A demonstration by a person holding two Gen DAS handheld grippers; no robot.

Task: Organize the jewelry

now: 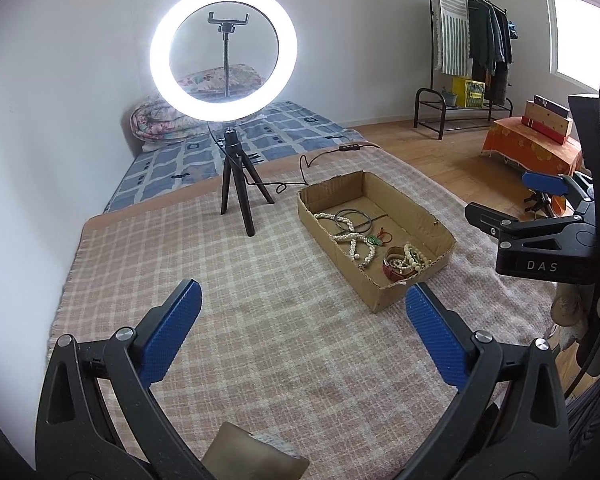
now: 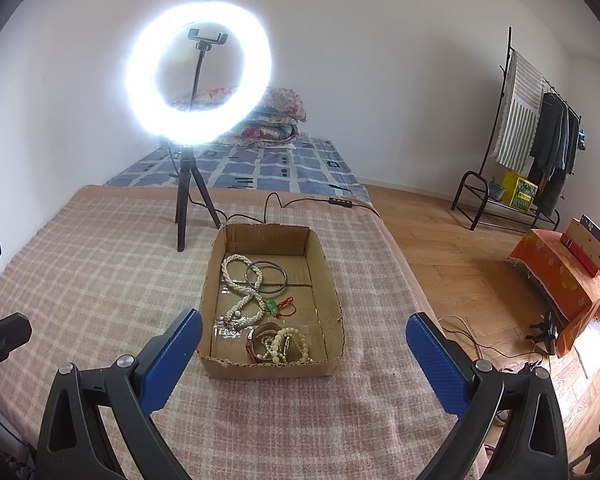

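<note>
The left gripper hangs over the checked blanket, its blue pads spread wide with nothing between them, well to the left of the cardboard box and a little nearer the camera. Behind the box's left corner stands the ring light on its small black tripod, glowing hard, its cable trailing past the box's far wall.

Now to the box itself, the landmark here: inside, toward its far end, a long pearl necklace loops across a dark metal bangle. In the middle sits a green pendant on a red cord. At the near end a heap of cream bead bracelets lies against a brown strap (a watch or a bracelet, hard to say).

The right gripper hovers just in front of the box's near wall, pads likewise spread apart and gripping nothing, the box framed between them.

Far right of the box, across the wooden floor, a clothes rack stands by the wall.
</note>
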